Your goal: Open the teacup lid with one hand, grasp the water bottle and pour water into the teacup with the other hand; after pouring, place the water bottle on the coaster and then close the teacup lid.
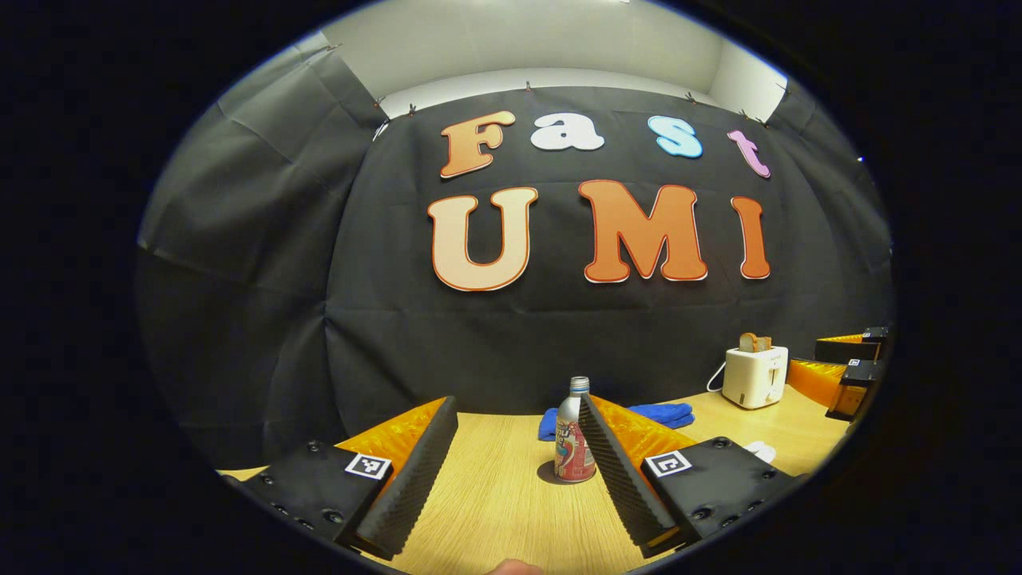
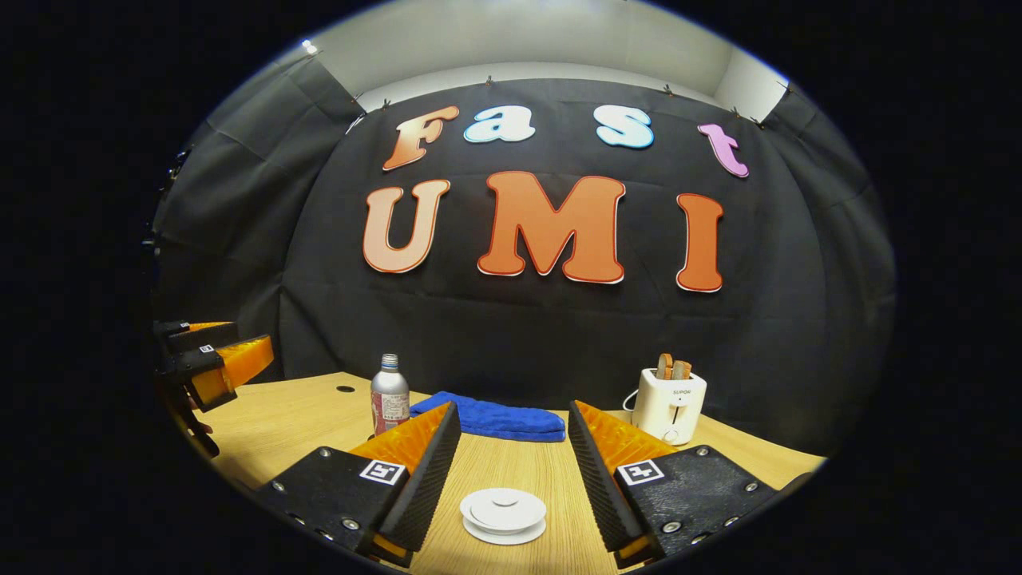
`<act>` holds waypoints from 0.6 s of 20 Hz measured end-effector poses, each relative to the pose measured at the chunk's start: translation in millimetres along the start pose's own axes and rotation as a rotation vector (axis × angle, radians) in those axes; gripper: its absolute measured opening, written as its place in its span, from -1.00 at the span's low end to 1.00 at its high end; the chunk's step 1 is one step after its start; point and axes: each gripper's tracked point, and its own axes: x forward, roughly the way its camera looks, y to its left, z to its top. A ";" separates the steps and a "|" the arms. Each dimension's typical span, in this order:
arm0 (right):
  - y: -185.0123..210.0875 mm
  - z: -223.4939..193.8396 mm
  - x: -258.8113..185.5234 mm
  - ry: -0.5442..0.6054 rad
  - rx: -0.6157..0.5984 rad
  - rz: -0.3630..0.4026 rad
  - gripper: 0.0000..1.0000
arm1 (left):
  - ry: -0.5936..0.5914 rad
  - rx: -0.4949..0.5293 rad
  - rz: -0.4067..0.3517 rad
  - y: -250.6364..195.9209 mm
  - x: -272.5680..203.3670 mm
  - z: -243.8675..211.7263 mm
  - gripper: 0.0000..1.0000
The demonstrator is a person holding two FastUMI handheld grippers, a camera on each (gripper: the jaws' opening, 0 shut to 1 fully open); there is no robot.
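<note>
White lidded ceramic teacup (image 2: 503, 515) on wooden worktop (image 2: 303, 423), lid on, between wide right fingers (image 2: 505, 467); silver metal water bottle (image 1: 573, 435) upright on dark coaster, ahead of wide left fingers (image 1: 519, 471); nothing done yet

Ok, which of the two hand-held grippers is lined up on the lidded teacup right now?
The right hand-held gripper: the white teacup, lid on, sits between its open fingers. The left hand-held gripper faces the water bottle instead.

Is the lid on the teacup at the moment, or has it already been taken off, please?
On. In the right gripper view the white lid sits flat on the teacup, its knob up, between the open fingers of the right gripper, which touch nothing.
</note>
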 end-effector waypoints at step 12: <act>-11.0 5.5 0.8 -0.005 0.004 -0.030 0.63 | 0.017 -0.024 -0.004 -2.4 2.2 -5.2 0.99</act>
